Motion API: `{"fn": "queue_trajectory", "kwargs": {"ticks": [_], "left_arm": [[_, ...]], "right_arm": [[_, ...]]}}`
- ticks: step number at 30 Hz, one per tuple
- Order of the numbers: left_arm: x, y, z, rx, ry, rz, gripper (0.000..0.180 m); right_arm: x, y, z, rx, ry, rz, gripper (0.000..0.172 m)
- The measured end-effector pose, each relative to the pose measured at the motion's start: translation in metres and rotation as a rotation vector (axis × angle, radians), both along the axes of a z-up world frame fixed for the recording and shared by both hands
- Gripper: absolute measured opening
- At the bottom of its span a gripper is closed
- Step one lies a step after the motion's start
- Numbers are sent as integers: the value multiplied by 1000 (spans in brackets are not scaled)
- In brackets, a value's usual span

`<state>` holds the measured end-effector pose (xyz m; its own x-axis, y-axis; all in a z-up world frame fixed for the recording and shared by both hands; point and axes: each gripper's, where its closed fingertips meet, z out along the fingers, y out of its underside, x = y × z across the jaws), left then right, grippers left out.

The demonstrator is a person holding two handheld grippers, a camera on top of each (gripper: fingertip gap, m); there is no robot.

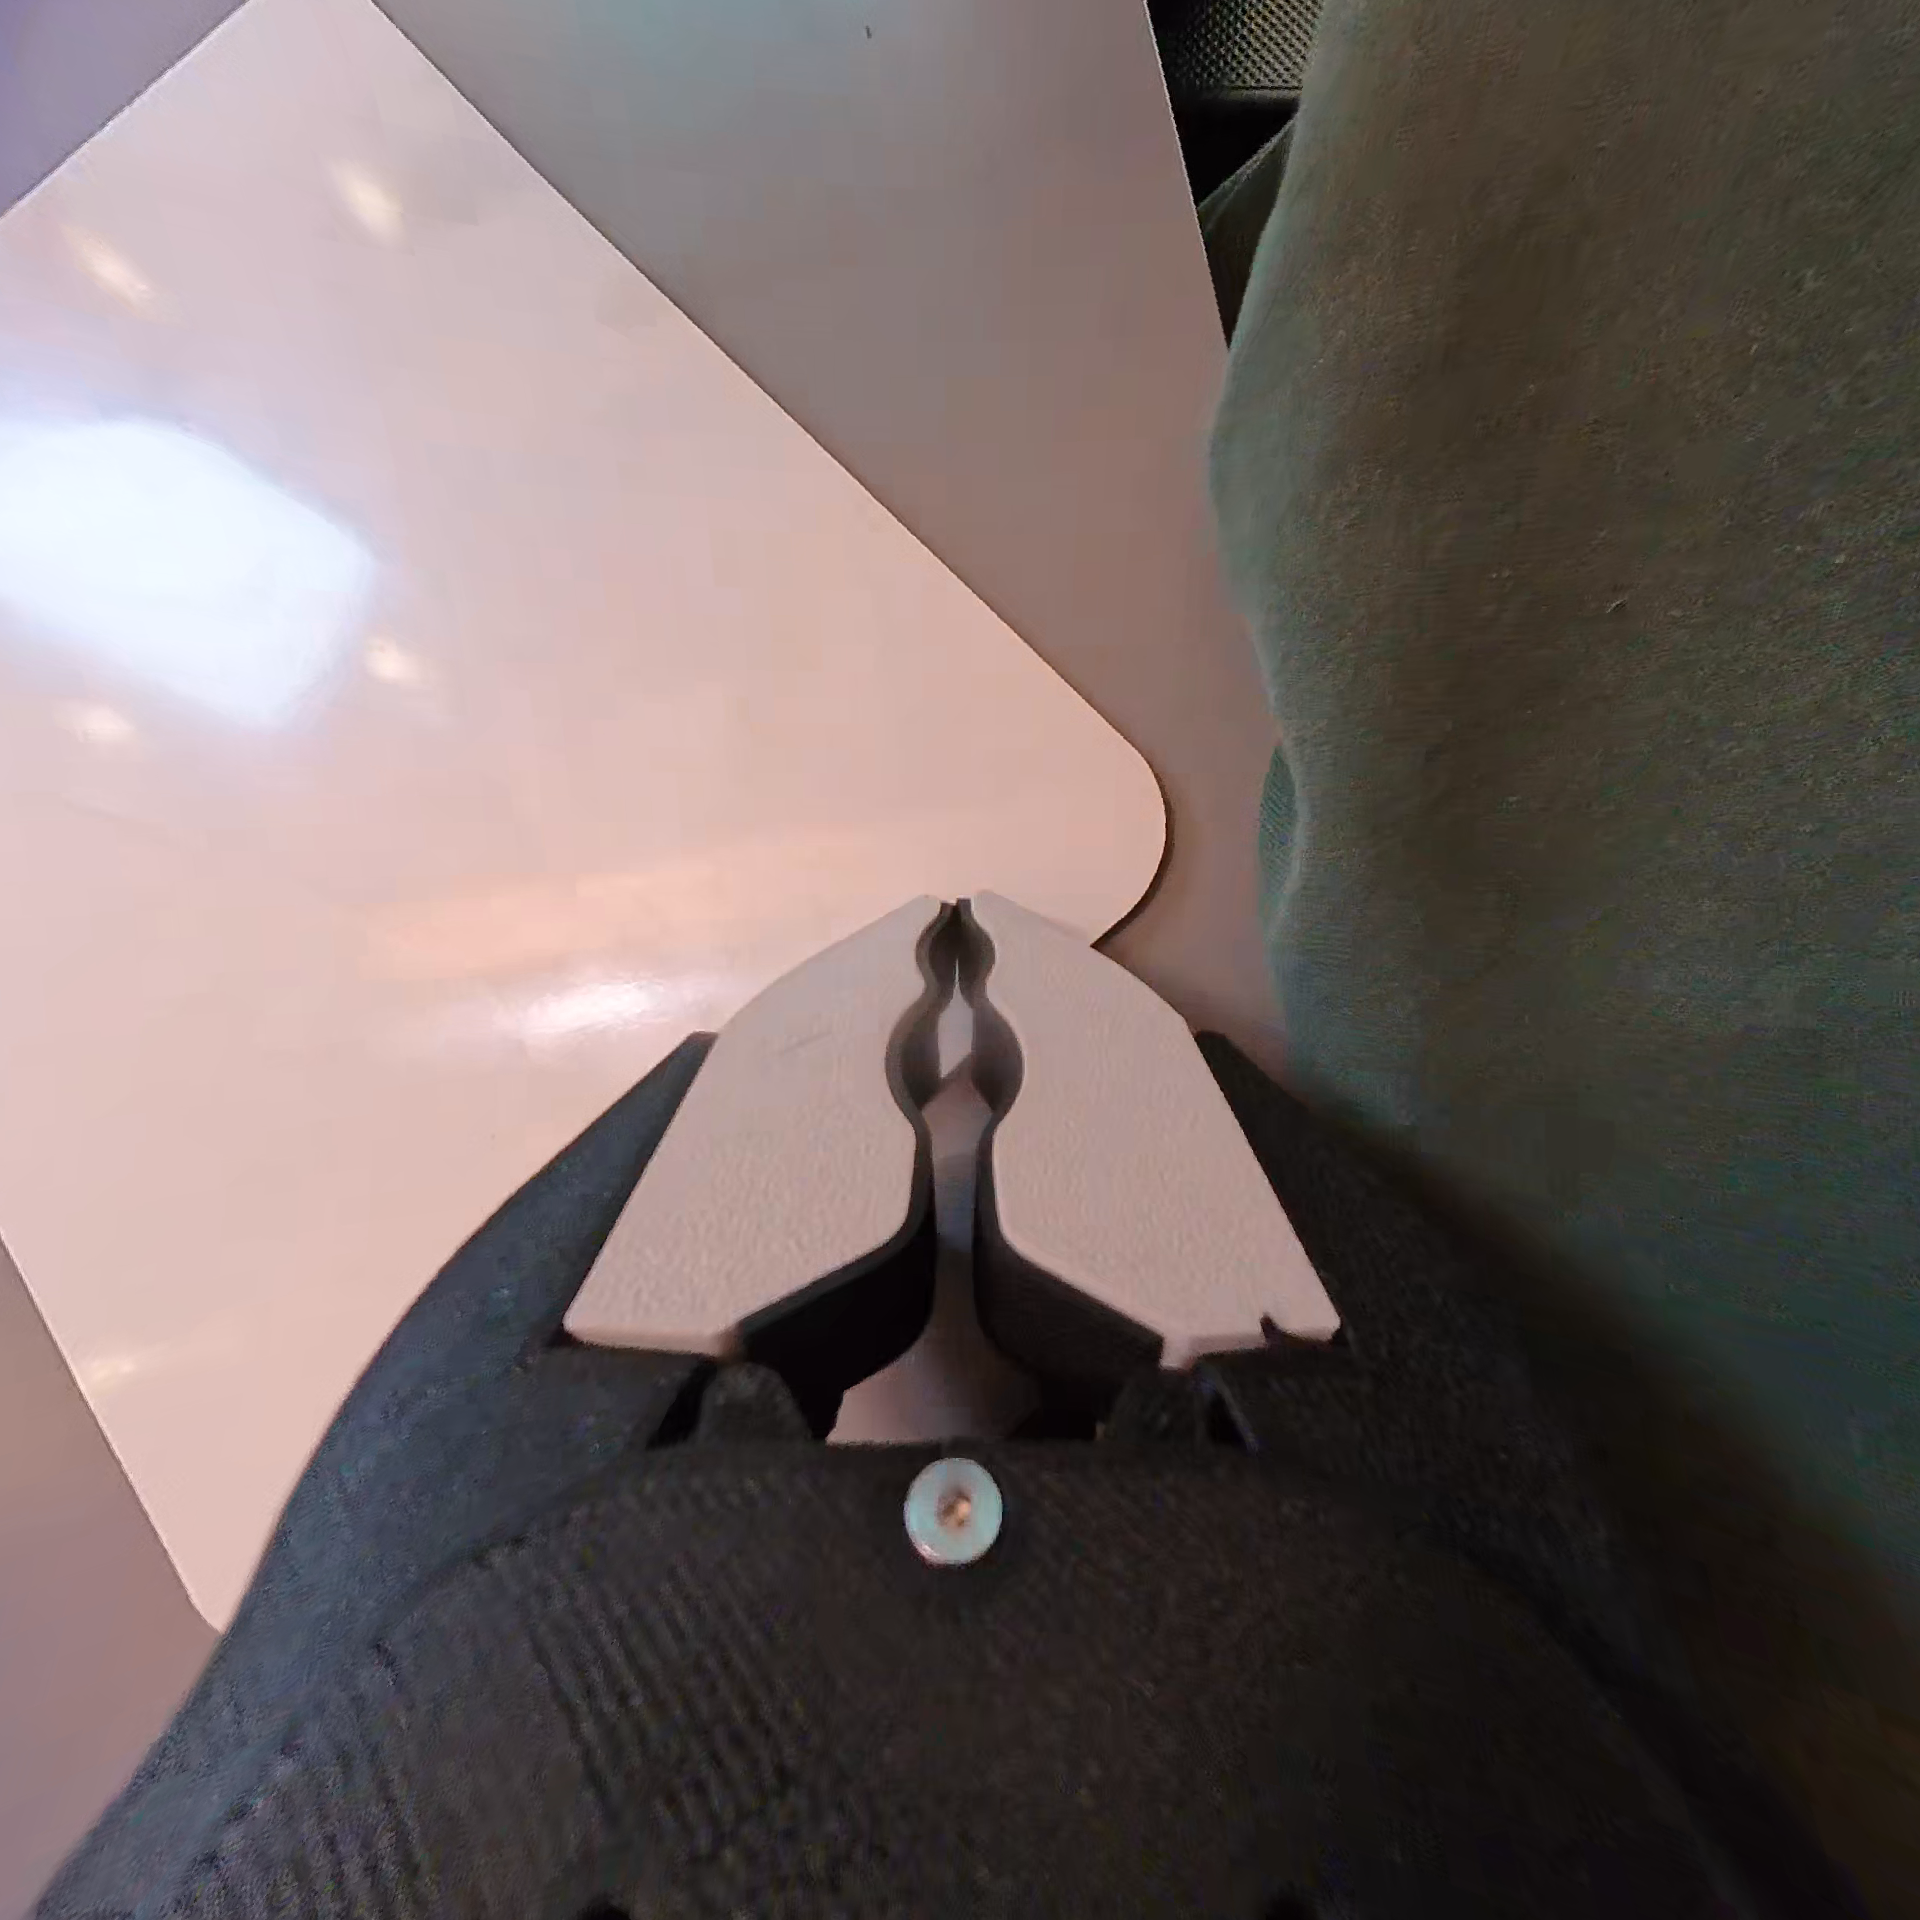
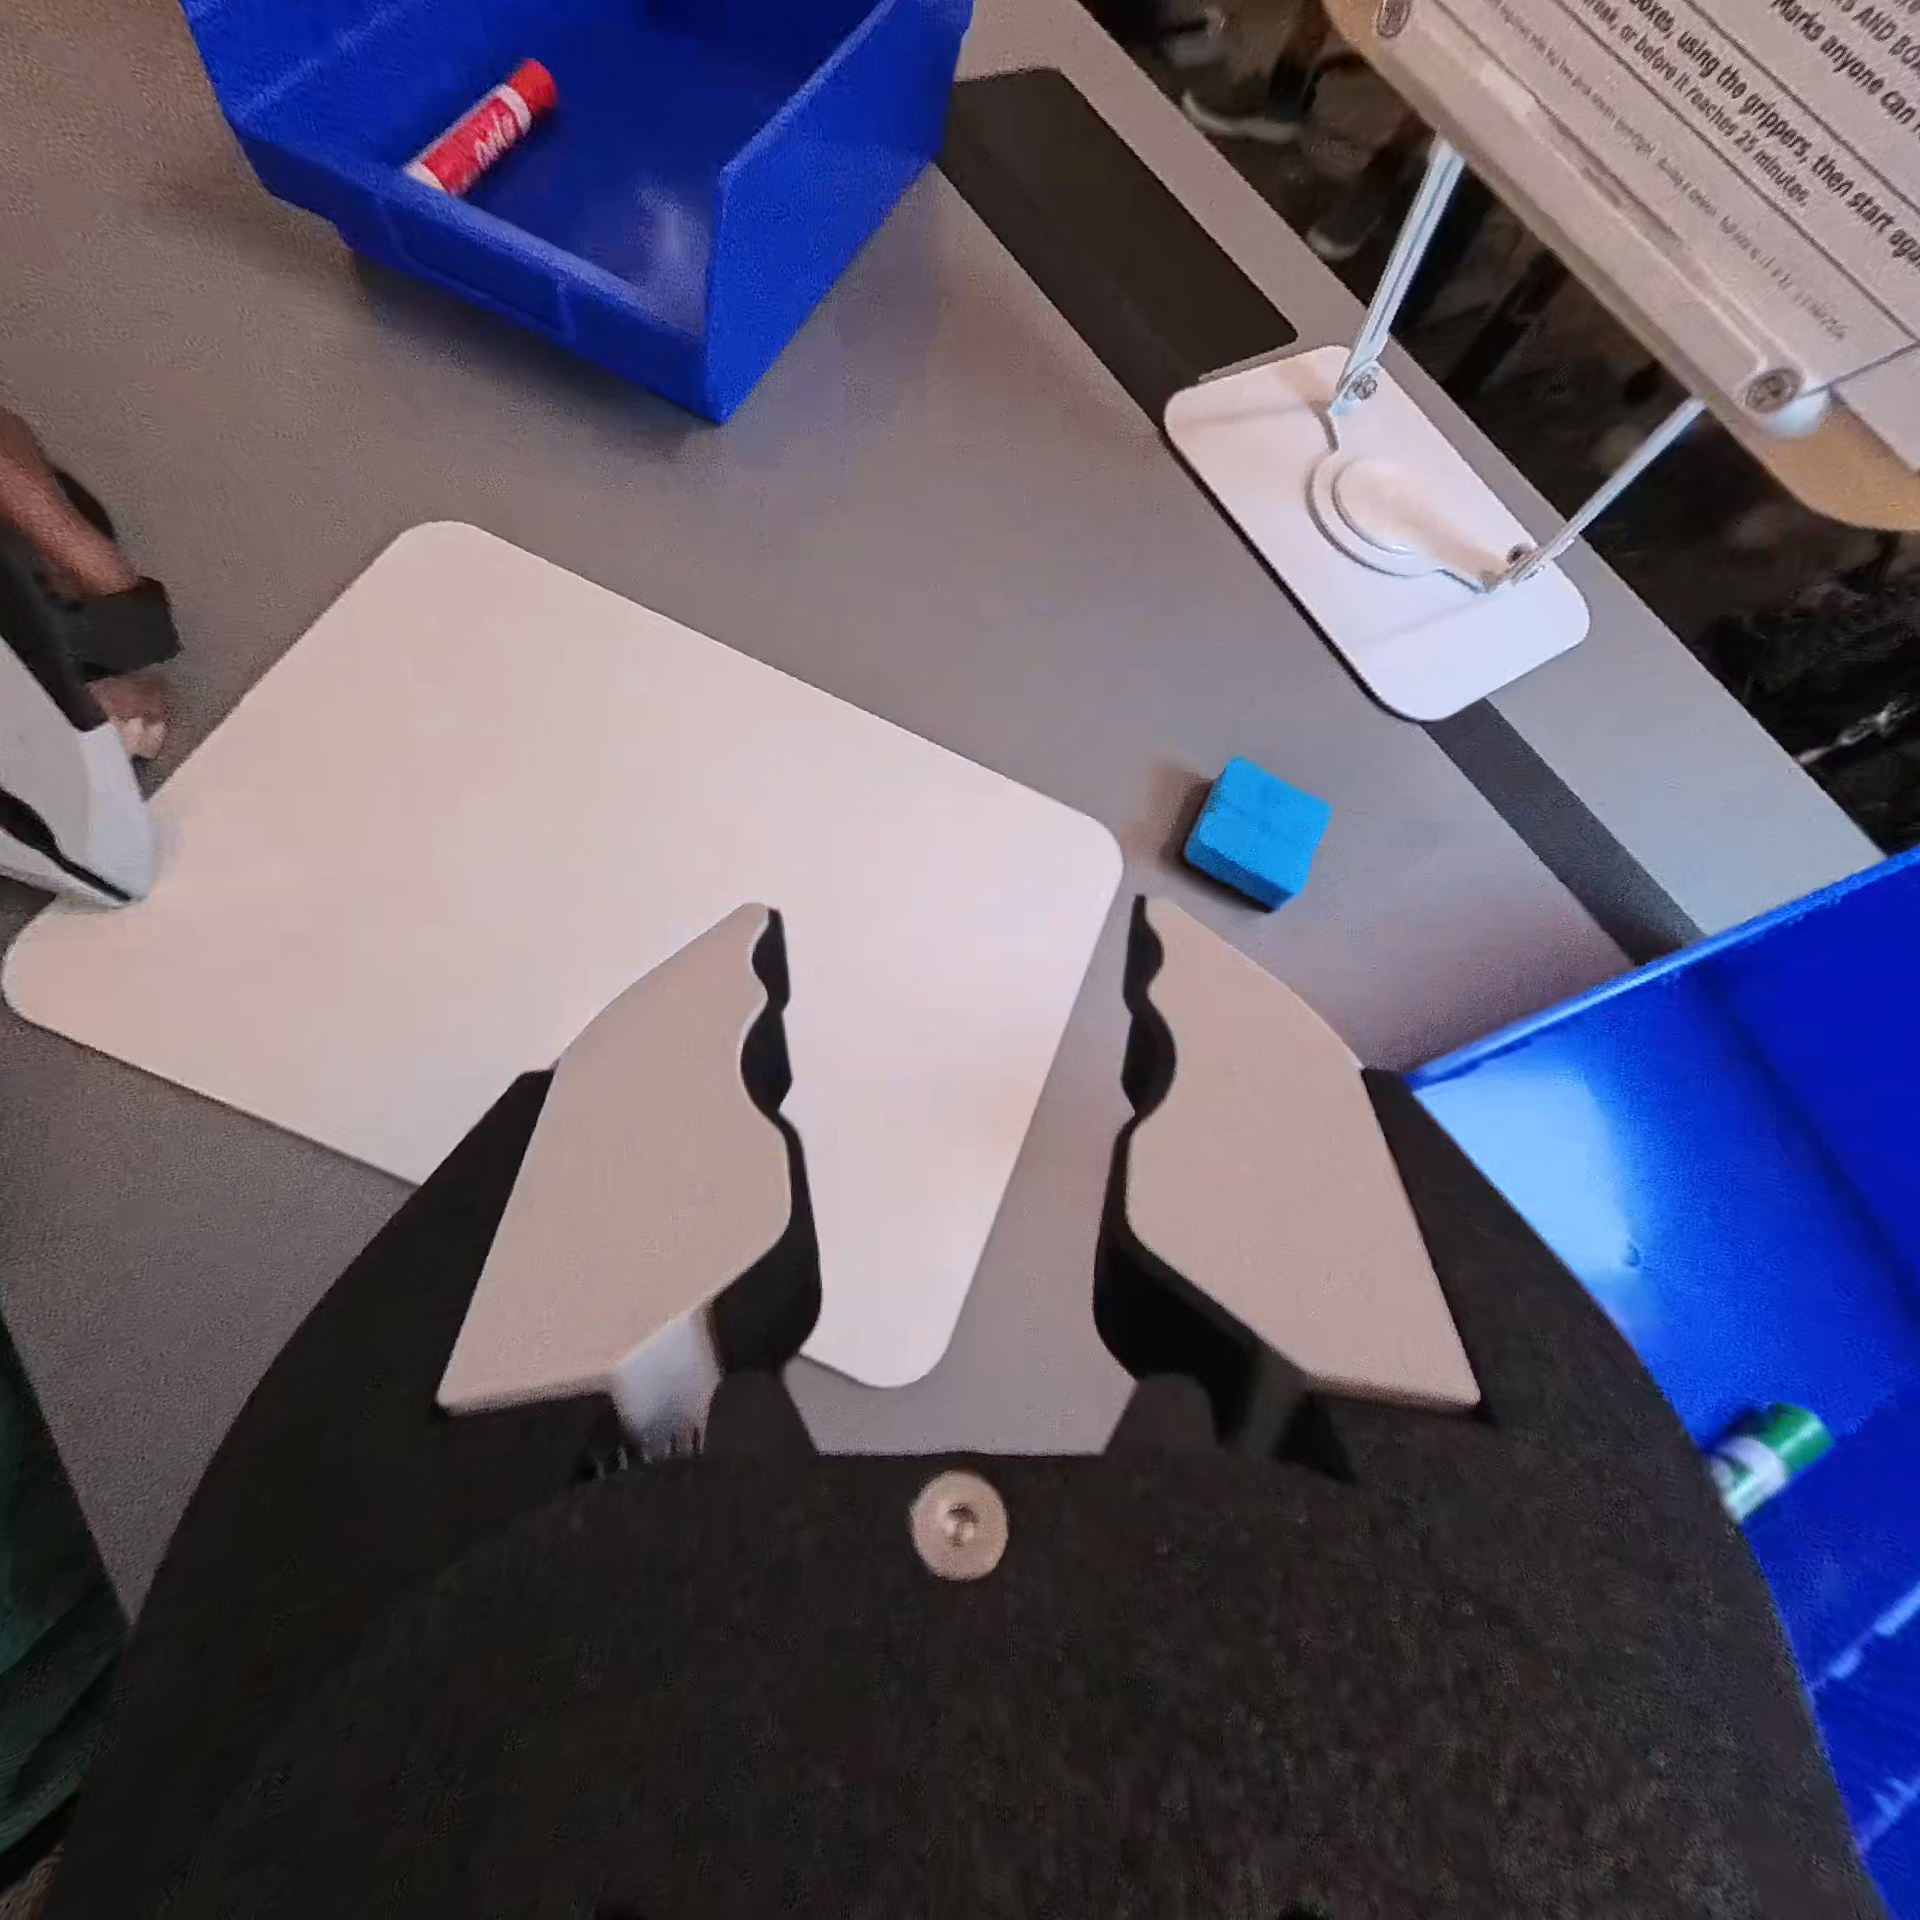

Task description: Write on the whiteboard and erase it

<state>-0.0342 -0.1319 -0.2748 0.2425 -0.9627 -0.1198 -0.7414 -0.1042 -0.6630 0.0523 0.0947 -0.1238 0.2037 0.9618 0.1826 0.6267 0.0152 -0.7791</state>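
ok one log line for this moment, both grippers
left gripper shut, on whiteboard corner | right gripper open, empty | eraser beside board

Your whiteboard (image 1: 499,644) looks smooth and glossy, throwing back soft ceiling glare, while the grey table (image 2: 935,540) under it reads matt. The blue eraser (image 2: 1257,831) to the right has a foamy, slightly grainy face. Both blue bins (image 2: 644,208) look like shiny moulded plastic. Your left gripper (image 1: 958,909) has a rough, ridged black body (layered like printed plastic) and a bright metal screw (image 1: 954,1507).
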Motion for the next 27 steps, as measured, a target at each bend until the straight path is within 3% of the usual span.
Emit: {"fn": "queue_trajectory", "kwargs": {"ticks": [4, 10, 18, 27], "left_arm": [[0, 0, 0, -33, -14, -13, 0], [1, 5, 10, -91, -119, -12, 0], [-13, 34, 39, -29, -351, 42, 0], [-40, 59, 57, 117, -439, 143, 0]], "right_arm": [[19, -8, -9, 2, 166, -8, 60], [-35, 7, -2, -6, 456, 80, 55], [-98, 22, -3, -12, 346, 217, 54], [-128, 22, -11, -104, 341, 308, 53]]}}
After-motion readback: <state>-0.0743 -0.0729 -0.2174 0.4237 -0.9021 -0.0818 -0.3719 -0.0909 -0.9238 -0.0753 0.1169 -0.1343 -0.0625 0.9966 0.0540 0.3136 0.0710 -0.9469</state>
